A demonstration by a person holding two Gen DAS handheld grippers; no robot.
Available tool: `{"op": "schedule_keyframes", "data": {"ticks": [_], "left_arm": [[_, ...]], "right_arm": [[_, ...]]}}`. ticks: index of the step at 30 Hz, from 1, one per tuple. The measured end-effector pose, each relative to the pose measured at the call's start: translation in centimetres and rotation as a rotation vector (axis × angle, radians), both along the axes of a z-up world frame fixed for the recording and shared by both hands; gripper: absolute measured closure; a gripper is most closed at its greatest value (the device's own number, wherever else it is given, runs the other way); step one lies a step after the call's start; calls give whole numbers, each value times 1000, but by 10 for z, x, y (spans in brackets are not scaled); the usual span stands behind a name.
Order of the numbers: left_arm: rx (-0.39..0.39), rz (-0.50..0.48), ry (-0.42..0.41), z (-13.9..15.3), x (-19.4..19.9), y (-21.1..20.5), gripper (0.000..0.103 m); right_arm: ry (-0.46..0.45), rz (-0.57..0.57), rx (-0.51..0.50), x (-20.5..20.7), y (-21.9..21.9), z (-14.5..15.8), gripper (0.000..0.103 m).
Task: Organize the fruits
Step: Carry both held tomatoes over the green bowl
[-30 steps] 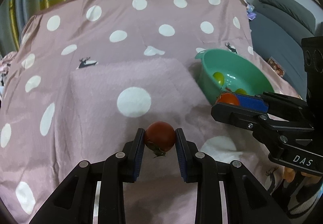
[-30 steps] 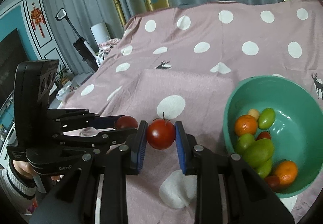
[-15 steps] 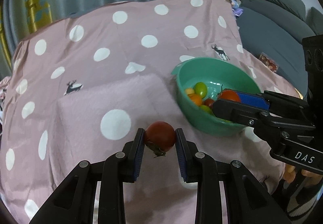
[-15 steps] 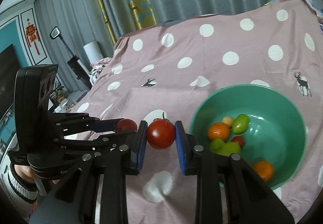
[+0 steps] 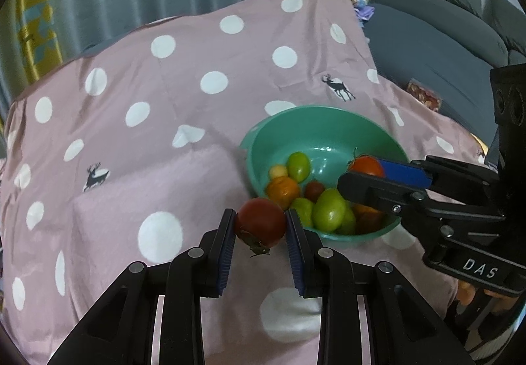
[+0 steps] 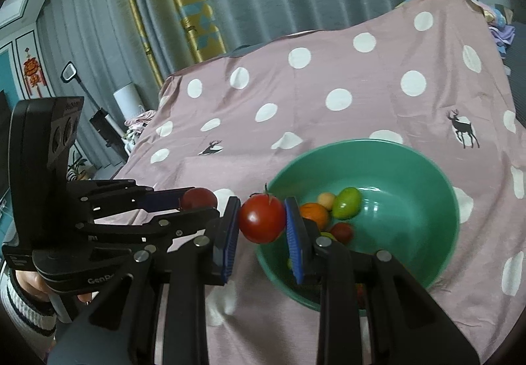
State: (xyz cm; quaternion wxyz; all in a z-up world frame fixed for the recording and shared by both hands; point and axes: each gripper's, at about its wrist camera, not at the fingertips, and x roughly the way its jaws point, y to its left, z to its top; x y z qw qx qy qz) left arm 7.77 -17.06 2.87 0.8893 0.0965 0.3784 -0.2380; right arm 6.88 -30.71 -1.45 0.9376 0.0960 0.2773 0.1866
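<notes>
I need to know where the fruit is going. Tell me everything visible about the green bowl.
The green bowl is round, deep and smooth, plastic by its look, with a small lip on its far left rim. It sits upright on the pink dotted cloth. Inside lie green, orange, red and one small yellow fruit, heaped toward the near side. The right gripper holds a tomato over its rim; neither gripper visibly touches the bowl.

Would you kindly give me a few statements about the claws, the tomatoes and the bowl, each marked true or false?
1. Each claw grips a red tomato. True: left claw holds the dark tomato, right claw the bright tomato.
2. The green bowl is empty. False: it holds green, orange and red fruits.
3. The bowl stands on a polka-dot cloth. True.
4. The cloth is blue. False: pink with white dots.
</notes>
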Motion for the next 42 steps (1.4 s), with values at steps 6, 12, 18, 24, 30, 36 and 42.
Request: {"op": "schedule_keyframes", "data": {"ticks": [6, 12, 18, 24, 30, 36, 42], "left_arm": [[16, -28, -13, 3, 5, -19, 73], [31, -55, -17, 3, 8, -35, 73], [39, -68, -6, 2, 14, -49, 73], [49, -77, 7, -3, 19, -58, 73], [54, -86, 23, -5, 25, -65, 73], [71, -102, 38, -8, 29, -74, 73], [80, -107, 55, -13, 34, -77, 73]], "right_arm": [[2, -41, 13, 1, -14, -2, 75], [5, -83, 22, 2, -26, -4, 75], [12, -114, 15, 4, -35, -7, 75], [19, -129, 15, 4, -40, -10, 75], [30, -155, 1, 5, -44, -12, 75], [38, -170, -8, 5, -46, -14, 75], [51, -178, -5, 7, -49, -16, 75]]}}
